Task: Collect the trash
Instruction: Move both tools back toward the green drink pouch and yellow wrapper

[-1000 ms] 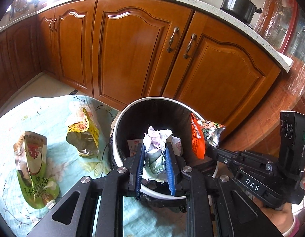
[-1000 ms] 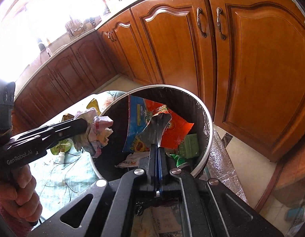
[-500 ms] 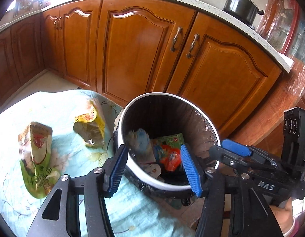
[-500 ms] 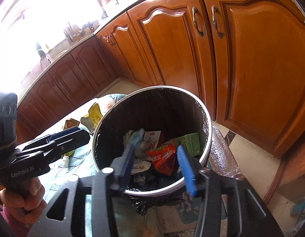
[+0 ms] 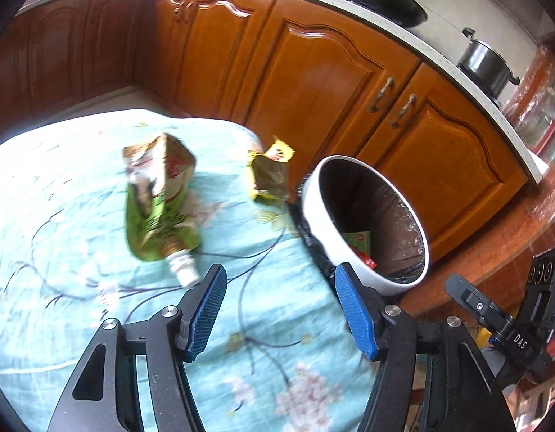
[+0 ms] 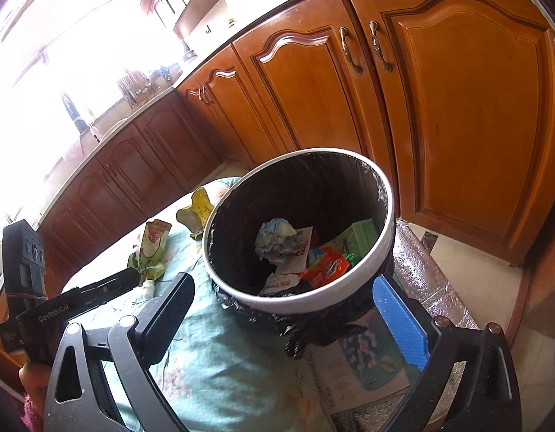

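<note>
A white bin with a black liner (image 5: 353,252) (image 6: 382,241) stands beside a table under a light-blue floral cloth (image 5: 61,223) (image 6: 220,360). In the bin lie crumpled paper (image 6: 275,239), an orange wrapper (image 6: 324,266) and a green box (image 6: 360,235). A green spouted pouch (image 5: 157,201) (image 6: 149,248) and a yellow-olive wrapper (image 5: 268,176) (image 6: 196,212) lie on the cloth. My left gripper (image 5: 279,289) is open and empty above the cloth, near the pouch's spout. My right gripper (image 6: 288,298) is open and empty in front of the bin.
Brown wooden cabinets (image 5: 313,82) (image 6: 457,108) run behind the bin under a pale countertop. A black pan (image 5: 389,3) and a dark pot (image 5: 486,64) sit on it. Printed paper (image 6: 356,370) lies under the bin. The right gripper shows in the left wrist view (image 5: 500,324).
Both grippers opened and dropped the crumpled paper and the orange wrapper into the bin. The left gripper then swung left over the cloth. The right one drew back.
</note>
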`<state>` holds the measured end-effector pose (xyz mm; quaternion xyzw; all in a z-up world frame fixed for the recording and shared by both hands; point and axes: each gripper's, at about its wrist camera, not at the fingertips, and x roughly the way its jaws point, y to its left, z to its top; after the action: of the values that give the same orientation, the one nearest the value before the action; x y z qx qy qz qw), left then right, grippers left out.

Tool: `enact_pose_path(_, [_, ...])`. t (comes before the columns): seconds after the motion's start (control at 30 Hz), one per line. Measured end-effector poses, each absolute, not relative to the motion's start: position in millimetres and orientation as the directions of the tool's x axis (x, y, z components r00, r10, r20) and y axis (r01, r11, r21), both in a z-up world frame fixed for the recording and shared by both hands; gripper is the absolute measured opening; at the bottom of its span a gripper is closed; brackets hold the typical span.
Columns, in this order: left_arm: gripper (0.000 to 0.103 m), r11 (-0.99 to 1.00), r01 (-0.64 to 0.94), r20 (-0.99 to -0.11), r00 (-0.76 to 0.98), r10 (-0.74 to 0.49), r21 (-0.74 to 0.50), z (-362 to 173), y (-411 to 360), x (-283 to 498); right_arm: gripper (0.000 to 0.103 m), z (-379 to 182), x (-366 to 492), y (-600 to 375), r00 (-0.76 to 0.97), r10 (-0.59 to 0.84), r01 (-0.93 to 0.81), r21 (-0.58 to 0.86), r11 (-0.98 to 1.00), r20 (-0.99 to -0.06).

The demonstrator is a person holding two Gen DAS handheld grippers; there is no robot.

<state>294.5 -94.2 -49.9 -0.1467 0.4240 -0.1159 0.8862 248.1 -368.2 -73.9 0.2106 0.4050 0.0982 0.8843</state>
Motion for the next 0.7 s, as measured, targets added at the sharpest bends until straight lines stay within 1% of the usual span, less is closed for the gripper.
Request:
enact_pose_path(0.37, [0.063,0.921,-0.017,-0.723,0.625,-0.295,-0.390,-49,-43,262,0.100,-69,233,-337,0.642,0.378,-0.044,0.460,0.887,-0.667])
enact_pose_path(0.7, [0.063,0.916,-0.067,-0.729,0.630,-0.268,-0.395,-41,-14,264,0.100,-55,244,-301,0.637,0.412,-0.114,0.449,0.886,-0.651])
